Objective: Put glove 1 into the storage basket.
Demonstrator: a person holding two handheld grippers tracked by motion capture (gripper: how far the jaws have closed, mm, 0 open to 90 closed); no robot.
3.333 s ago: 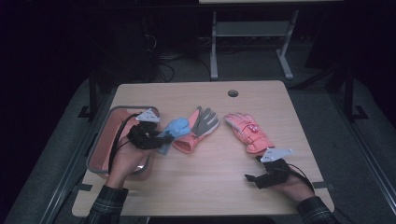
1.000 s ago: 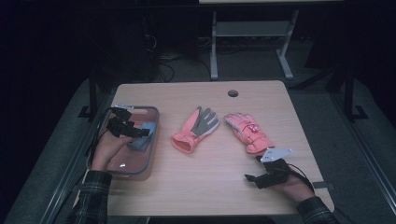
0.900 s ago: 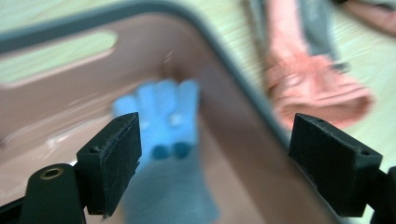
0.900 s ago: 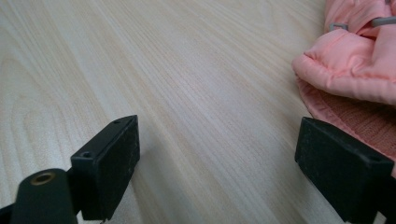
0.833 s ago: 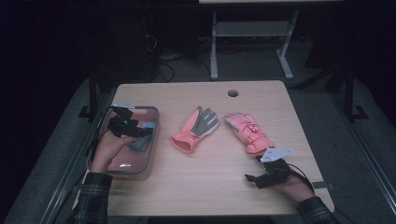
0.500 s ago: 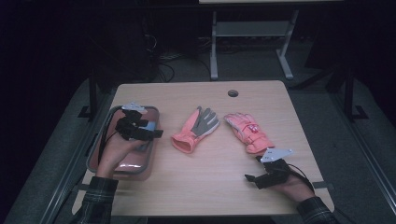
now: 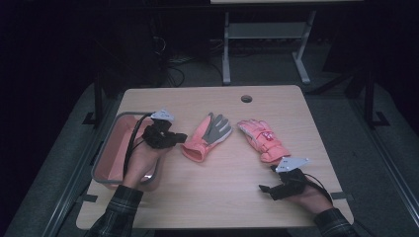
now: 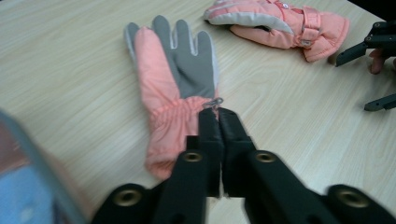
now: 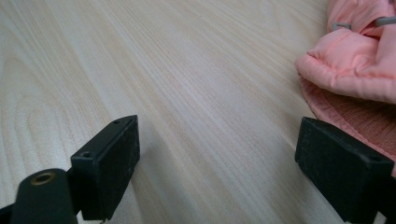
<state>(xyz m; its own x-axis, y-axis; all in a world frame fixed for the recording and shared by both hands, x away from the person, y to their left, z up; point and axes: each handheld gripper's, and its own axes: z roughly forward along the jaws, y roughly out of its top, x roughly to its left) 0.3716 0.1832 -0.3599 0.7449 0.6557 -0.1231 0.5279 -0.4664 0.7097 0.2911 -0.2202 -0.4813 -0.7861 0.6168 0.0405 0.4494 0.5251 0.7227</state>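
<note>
Left gripper view puts the palm-up glove (image 8: 175, 88) directly ahead of the left gripper (image 8: 218, 112), its elastic cuff lying just in front of and below the black tips, fingers pointing away. The jaws have just been closing and now stand pressed together with nothing between them; they hang above the cuff rather than biting it. Beyond that glove and to its right, the second glove (image 8: 280, 21) lies back-up on the table (image 8: 70, 70). A tray (image 7: 106, 150) sits behind the left gripper, near its hand. I judge the step in hand to be the approach to the nearer glove; the next move calls for opening the jaws, lowering onto the cuff, and pinching it. Across the table, the right gripper (image 7: 269, 190) rests with its jaws spread wide and empty, the second glove's cuff just beside its right-hand jaw.
</note>
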